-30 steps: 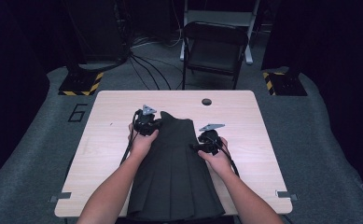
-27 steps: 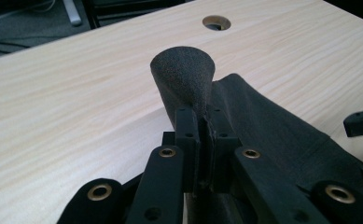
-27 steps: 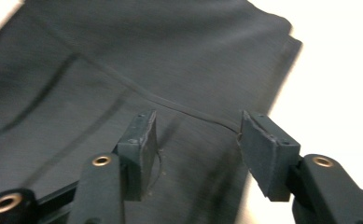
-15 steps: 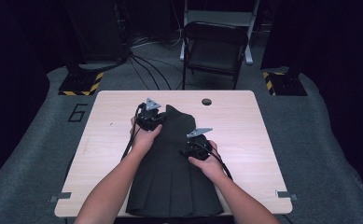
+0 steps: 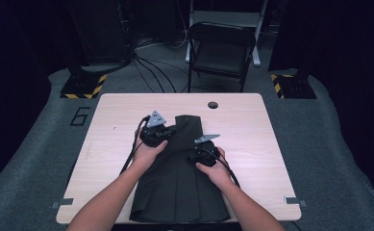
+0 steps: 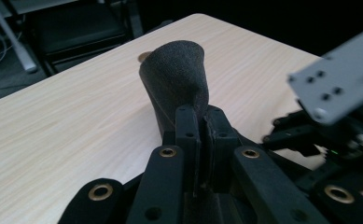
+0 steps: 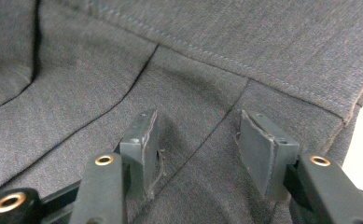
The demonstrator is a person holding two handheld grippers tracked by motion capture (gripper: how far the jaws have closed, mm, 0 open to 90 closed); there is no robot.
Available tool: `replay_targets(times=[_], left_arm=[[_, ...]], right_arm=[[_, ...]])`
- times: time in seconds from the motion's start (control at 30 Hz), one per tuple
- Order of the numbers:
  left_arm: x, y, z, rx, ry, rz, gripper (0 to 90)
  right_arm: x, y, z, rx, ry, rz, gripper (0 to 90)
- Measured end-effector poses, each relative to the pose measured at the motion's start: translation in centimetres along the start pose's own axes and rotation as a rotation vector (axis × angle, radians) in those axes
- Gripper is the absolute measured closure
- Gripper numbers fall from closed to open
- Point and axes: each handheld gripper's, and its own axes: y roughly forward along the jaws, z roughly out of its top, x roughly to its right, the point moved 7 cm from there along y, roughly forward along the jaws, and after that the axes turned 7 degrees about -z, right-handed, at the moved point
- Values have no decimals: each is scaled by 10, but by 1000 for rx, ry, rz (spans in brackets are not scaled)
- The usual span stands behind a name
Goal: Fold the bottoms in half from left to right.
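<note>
- One dark grey pleated fabric garment point(image 5: 182, 178) lies flat on the light wooden table point(image 5: 252, 139), its near hem cut off at the table's front edge.
- Left gripper point(image 5: 161, 132), at the garment's far left corner, has its jaws clamped together on a raised fold of that cloth point(image 6: 177, 88).
- Right gripper point(image 7: 195, 140) hovers over the garment's right side with jaws spread apart; whether the tips touch the cloth is unclear.

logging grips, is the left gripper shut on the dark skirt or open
Shut on it: the left gripper has its jaws pressed together, pinching a raised fold of the dark grey pleated skirt above the light wooden table.
</note>
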Motion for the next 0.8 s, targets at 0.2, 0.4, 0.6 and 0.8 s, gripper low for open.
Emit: replay_targets(times=[0.2,0.4,0.6,0.8], left_arm=[[14,-12,-8,13,15,-32,856],[25,-22,-17,5,32,-57,856],[34,-30,-35,-18,38,-89,856],[39,-25,-64,-87,37,-107,855]], right_arm=[[1,0,-1,16,-1,8,474],[0,-1,-2,21,7,10,474],[-2,-2,-3,28,-2,19,471],[-3,-5,-5,21,11,24,458]])
